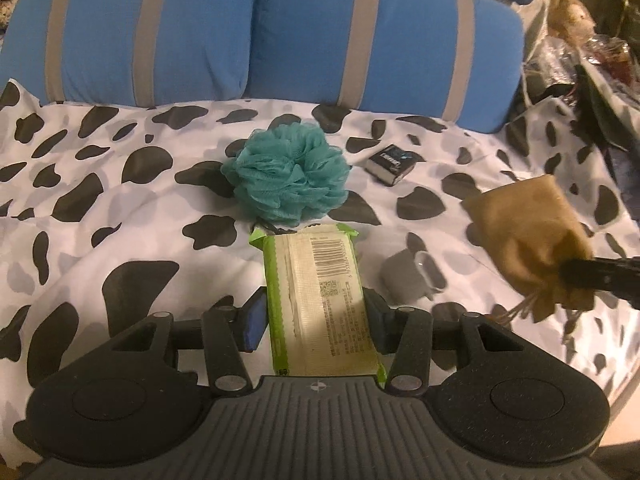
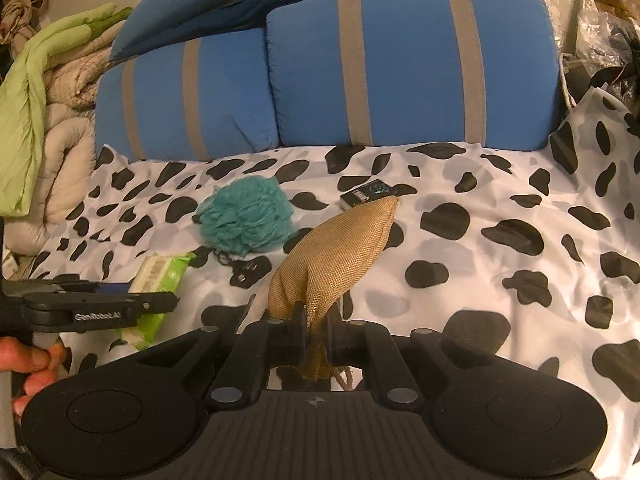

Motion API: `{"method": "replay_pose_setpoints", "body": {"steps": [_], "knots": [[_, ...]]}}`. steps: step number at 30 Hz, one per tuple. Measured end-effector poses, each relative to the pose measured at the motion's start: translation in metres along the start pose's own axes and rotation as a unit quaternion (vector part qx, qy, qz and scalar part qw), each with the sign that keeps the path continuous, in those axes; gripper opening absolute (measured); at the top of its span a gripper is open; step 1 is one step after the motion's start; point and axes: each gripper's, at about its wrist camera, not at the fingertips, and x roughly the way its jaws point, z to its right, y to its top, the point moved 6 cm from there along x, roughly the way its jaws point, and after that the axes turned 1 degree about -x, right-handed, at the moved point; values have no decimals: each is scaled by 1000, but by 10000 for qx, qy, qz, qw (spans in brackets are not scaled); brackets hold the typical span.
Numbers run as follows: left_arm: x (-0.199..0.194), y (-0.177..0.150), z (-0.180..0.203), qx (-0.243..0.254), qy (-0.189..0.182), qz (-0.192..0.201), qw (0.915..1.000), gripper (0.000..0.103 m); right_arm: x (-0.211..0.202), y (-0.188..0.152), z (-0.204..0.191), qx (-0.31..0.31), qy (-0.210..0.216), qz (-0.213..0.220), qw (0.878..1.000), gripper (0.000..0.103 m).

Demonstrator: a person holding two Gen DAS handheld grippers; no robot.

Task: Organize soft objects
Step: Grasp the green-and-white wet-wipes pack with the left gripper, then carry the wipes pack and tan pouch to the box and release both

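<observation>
My left gripper (image 1: pixel 316 320) is shut on a green and white wipes pack (image 1: pixel 320 296), its blue pads pressing the long sides and the barcode facing up. The right wrist view shows that left gripper (image 2: pixel 164 300) from the side, with the wipes pack (image 2: pixel 160 276) in it. My right gripper (image 2: pixel 316 336) is shut on the tied neck of a tan burlap pouch (image 2: pixel 340 248), which sticks up and away from it. In the left wrist view, the pouch (image 1: pixel 528 240) hangs blurred at the right. A teal mesh loofah (image 1: pixel 288 178) lies on the spotted bedspread (image 1: pixel 120 200).
A small black box (image 1: pixel 390 162) lies right of the loofah. Two blue pillows with grey stripes (image 2: pixel 400 68) line the back. Folded blankets and green cloth (image 2: pixel 24 120) pile up at left, clutter (image 1: pixel 580 60) at right. A small grey object (image 1: pixel 404 280) sits by the pack. A hand (image 2: pixel 36 360) holds the left gripper.
</observation>
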Motion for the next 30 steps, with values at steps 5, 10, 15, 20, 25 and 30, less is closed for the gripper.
{"method": "replay_pose_setpoints", "body": {"steps": [5,10,15,20,25,30], "knots": [[-13,-8,-2,-86,-72,44,9999,48,-10,-10,-10,-18,36,29,10000,11],[-9,-21,-11,-584,-392,-308,9970,48,-15,-21,-17,-40,33,-46,10000,11],[11,-33,-17,-478,-147,-481,9976,48,-16,-27,-24,-99,39,-89,9999,12],[38,-45,-29,-242,362,-632,9970,48,-15,-27,-24,-82,32,-89,9999,12],[48,-54,-37,-43,797,-848,9932,48,-15,-26,-23,-54,35,-83,9999,12],[28,-47,-31,-17,646,-614,9960,48,-20,-25,-23,0,172,-82,9998,12]]}}
